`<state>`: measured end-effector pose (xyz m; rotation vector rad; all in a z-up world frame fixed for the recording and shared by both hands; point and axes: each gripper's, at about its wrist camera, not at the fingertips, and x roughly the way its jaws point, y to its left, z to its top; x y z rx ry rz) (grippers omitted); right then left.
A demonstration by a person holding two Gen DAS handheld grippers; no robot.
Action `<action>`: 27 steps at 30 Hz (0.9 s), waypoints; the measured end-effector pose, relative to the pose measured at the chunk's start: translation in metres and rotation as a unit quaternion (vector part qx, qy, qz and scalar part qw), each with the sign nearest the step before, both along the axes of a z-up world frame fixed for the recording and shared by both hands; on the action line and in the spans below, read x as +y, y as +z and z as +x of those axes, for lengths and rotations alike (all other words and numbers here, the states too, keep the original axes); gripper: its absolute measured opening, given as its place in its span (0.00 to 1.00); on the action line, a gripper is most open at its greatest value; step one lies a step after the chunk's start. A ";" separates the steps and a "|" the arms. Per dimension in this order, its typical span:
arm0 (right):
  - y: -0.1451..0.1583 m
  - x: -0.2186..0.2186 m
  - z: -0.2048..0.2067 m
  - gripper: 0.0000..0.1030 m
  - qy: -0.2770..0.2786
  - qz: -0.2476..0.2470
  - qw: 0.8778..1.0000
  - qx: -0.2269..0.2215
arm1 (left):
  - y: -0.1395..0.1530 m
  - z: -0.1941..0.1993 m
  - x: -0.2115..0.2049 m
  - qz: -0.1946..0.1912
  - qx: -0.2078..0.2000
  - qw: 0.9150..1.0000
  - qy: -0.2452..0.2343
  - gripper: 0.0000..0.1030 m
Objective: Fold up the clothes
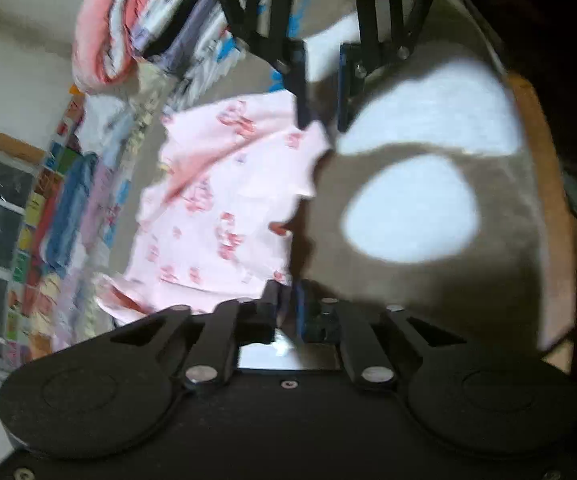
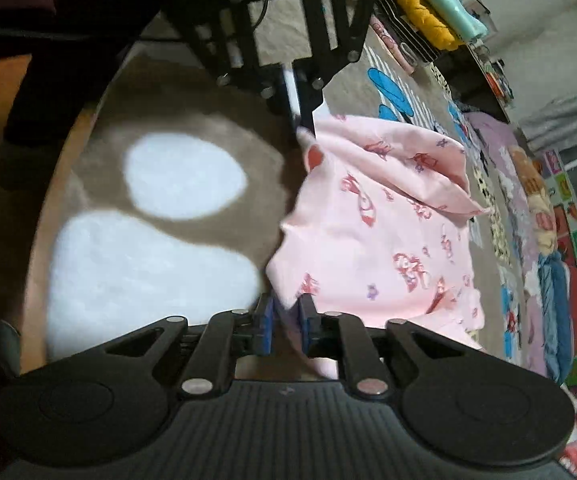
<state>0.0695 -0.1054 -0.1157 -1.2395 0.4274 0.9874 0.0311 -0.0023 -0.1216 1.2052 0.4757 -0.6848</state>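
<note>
A pink garment [image 1: 216, 200] with red bow prints lies partly lifted on a grey-brown rug [image 1: 428, 300]. My left gripper [image 1: 286, 300] is shut on one edge of the garment at the bottom of the left wrist view. It shows again at the top of the right wrist view as the left gripper [image 2: 302, 120], pinching a corner. My right gripper [image 2: 286, 320] holds the pink garment [image 2: 376, 232] by its near edge, with fabric between its blue pads. The right gripper [image 1: 322, 120] also shows in the left wrist view, with a garment corner at its tips.
White patches of light [image 2: 184, 176] fall on the rug. A pile of folded clothes [image 1: 160, 28] sits at the back. More clothes and a colourful mat [image 2: 552, 280] run along the rug's far side. A person's dark clothing [image 2: 68, 20] fills one corner.
</note>
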 end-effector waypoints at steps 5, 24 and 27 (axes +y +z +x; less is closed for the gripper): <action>0.008 0.000 -0.021 0.26 0.009 0.008 1.000 0.016 | 0.005 -0.016 -0.001 -0.032 0.045 0.998 0.044 0.09; -0.002 -0.131 0.045 0.29 -0.472 0.542 0.548 0.427 | 0.020 0.056 0.077 -0.561 0.267 0.633 0.462 0.51; -0.013 -0.126 0.044 0.24 -0.489 0.546 0.519 0.439 | 0.012 0.062 0.082 -0.599 0.275 0.573 0.488 0.40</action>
